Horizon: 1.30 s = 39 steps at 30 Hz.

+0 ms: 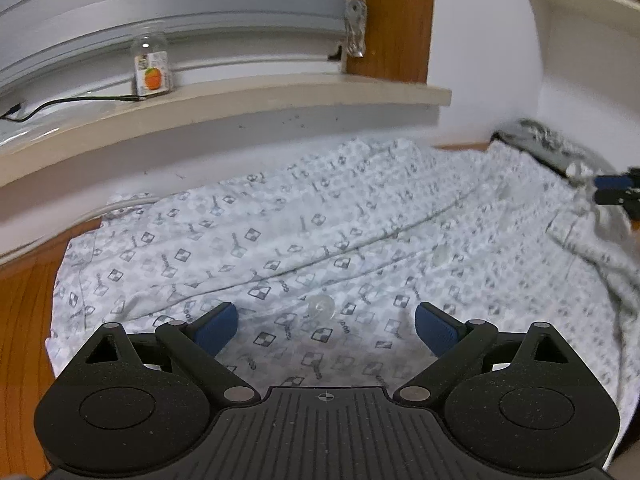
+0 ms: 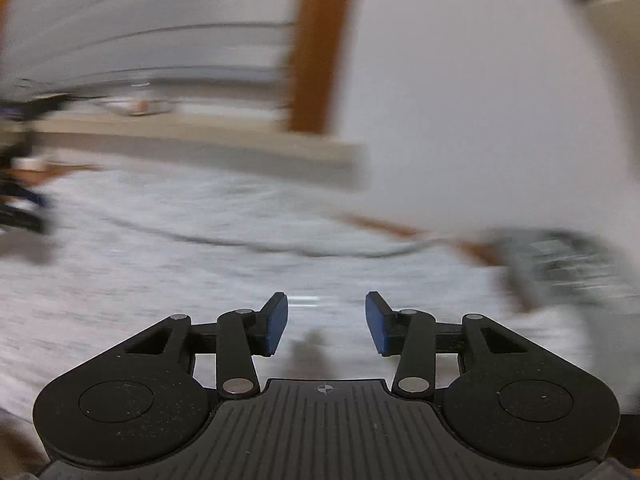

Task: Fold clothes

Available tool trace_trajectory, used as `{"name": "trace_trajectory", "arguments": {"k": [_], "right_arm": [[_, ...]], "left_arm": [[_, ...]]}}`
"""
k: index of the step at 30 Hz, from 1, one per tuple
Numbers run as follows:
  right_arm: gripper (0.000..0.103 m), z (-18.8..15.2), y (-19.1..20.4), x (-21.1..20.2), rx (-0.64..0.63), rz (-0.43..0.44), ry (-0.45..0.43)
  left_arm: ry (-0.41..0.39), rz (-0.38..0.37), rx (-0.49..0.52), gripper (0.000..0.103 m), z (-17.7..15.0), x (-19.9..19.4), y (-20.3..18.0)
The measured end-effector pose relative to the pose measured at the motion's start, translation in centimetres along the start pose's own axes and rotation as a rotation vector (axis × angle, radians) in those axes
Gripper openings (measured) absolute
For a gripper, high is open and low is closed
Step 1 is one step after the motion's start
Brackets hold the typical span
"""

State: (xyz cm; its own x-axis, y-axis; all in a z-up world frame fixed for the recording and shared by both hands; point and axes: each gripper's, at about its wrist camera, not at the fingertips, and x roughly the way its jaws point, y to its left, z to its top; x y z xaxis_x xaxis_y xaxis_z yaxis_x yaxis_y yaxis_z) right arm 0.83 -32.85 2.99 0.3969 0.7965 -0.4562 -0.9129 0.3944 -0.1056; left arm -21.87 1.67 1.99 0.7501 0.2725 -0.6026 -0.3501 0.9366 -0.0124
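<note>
The patterned shirt [image 1: 320, 240] lies spread on the wooden bench [image 1: 24, 320] below the window sill [image 1: 240, 108]; its button placket runs as a long crease from lower left to upper right in the left wrist view, so its long axis goes that way, with what seems the collar end toward the right, though this I cannot tell surely. The left claw [image 1: 326, 322] hovers released over a clear button [image 1: 320, 305], grasping nothing; the right claw [image 2: 326, 322] is also released and empty, its view blurred. For a good fold, I judge each claw should pinch one edge only, then carry both ends evenly; uneven lifting could skew the crease.
</note>
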Motion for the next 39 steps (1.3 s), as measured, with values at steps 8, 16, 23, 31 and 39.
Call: {"name": "trace_trajectory", "arguments": {"k": [8,16,23,31,39], "right_arm": [[0.044,0.2,1.0,6.1,-0.001,0.09,0.143],[0.044,0.6,-1.5,7.3,0.069,0.069,0.148],[0.043,1.9,-2.2,10.4,0.068,0.047,0.131],[0.045,2.7,-2.2,11.2,0.074,0.003,0.132],[0.052,0.0,1.0,2.0,0.059,0.061,0.098]], "left_arm": [[0.04,0.036,0.051,0.098,-0.3,1.5,-0.2],[0.038,0.075,0.048,0.099,1.1,3.5,1.1],[0.036,0.094,0.039,0.099,3.5,6.7,3.7],[0.042,0.078,0.062,0.1,4.5,7.5,5.1],[0.014,0.03,0.058,0.102,0.6,0.1,4.1]]}}
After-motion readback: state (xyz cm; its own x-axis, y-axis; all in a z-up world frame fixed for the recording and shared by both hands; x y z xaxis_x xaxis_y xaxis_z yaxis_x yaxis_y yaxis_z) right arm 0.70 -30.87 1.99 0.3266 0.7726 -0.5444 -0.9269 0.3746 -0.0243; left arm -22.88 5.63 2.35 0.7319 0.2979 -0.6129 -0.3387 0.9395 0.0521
